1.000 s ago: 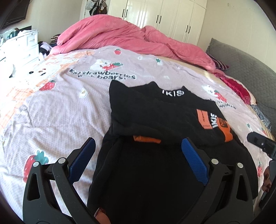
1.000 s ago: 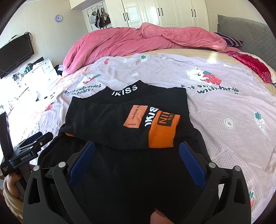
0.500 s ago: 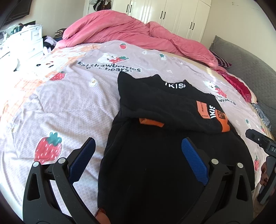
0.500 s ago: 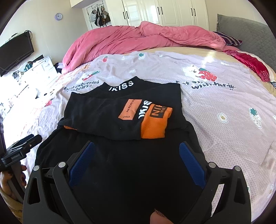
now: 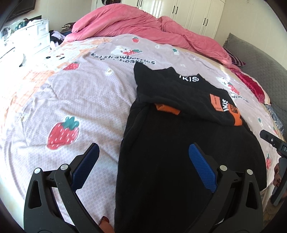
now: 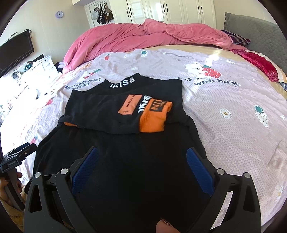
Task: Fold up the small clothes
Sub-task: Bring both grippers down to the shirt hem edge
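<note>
- Your left gripper (image 5: 142,157) hovers above the near edge of the bed with its blue-padded fingers (image 5: 201,167) spread wide and nothing between them; the left finger is over the bedsheet, the right one over black cloth.
- Your right gripper (image 6: 141,162) is likewise wide open and empty, both of its fingers (image 6: 199,167) over the near part of the garment.
- A fingertip shows at the bottom rim of each wrist view, under the gripper.
- The black sweater (image 6: 125,161) lies flat on the lilac strawberry-print bedsheet (image 5: 75,100), its hem end towards the near edge of the bed, in front of both grippers.
- Both sleeves are folded across the chest: one orange cuff (image 6: 154,117) with black lettering lies on top towards the right, and a second orange cuff (image 5: 167,109) peeks out from under the folded layer at the left.
- The collar (image 6: 122,82), lettered in white, points to the far side of the bed.
- On the right edge of the bed a red cloth (image 6: 260,63) lies well apart from the sweater.
- A rumpled pink duvet (image 6: 143,35) is heaped along the far edge of the bed.
- Beyond it stand white wardrobe doors (image 6: 170,10); a grey padded headboard (image 6: 260,30) rises at the right.
</note>
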`<state>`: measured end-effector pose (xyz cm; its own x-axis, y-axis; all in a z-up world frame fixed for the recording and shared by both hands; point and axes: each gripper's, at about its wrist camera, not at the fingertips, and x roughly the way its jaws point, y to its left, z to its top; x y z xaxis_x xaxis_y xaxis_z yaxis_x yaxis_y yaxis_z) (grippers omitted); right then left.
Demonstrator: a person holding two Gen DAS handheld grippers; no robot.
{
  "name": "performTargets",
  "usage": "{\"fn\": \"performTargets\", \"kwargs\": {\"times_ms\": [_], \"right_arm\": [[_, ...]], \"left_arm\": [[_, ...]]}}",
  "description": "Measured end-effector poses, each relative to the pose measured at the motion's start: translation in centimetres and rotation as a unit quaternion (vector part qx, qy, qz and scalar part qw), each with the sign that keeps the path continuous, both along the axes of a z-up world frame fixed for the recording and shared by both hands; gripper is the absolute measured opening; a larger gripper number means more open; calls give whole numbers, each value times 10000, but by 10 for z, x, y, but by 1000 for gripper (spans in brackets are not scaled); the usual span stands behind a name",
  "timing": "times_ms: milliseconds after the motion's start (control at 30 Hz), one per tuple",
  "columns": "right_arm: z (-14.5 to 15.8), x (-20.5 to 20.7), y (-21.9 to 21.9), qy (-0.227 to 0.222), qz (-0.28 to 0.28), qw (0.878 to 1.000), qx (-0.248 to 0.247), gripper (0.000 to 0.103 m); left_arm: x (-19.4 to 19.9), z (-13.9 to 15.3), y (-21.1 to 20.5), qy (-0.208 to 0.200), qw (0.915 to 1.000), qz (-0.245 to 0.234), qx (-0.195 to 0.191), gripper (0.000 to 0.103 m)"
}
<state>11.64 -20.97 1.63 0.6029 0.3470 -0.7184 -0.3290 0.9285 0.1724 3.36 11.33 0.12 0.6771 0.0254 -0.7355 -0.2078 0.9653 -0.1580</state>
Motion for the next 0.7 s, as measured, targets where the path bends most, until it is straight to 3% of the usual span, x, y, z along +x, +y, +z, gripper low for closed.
{"fn": "performTargets", "kwargs": {"times_ms": [500,700], "right_arm": [[-15,-13,-18,224,-82,9997,-34,98],[-20,-19,-26,287,-103,9995,-80,98]], "left_arm": [[-35,-18,14,307,9993,229,-38,94],[-45,-24,20,391,9986,271,-247,94]]}}
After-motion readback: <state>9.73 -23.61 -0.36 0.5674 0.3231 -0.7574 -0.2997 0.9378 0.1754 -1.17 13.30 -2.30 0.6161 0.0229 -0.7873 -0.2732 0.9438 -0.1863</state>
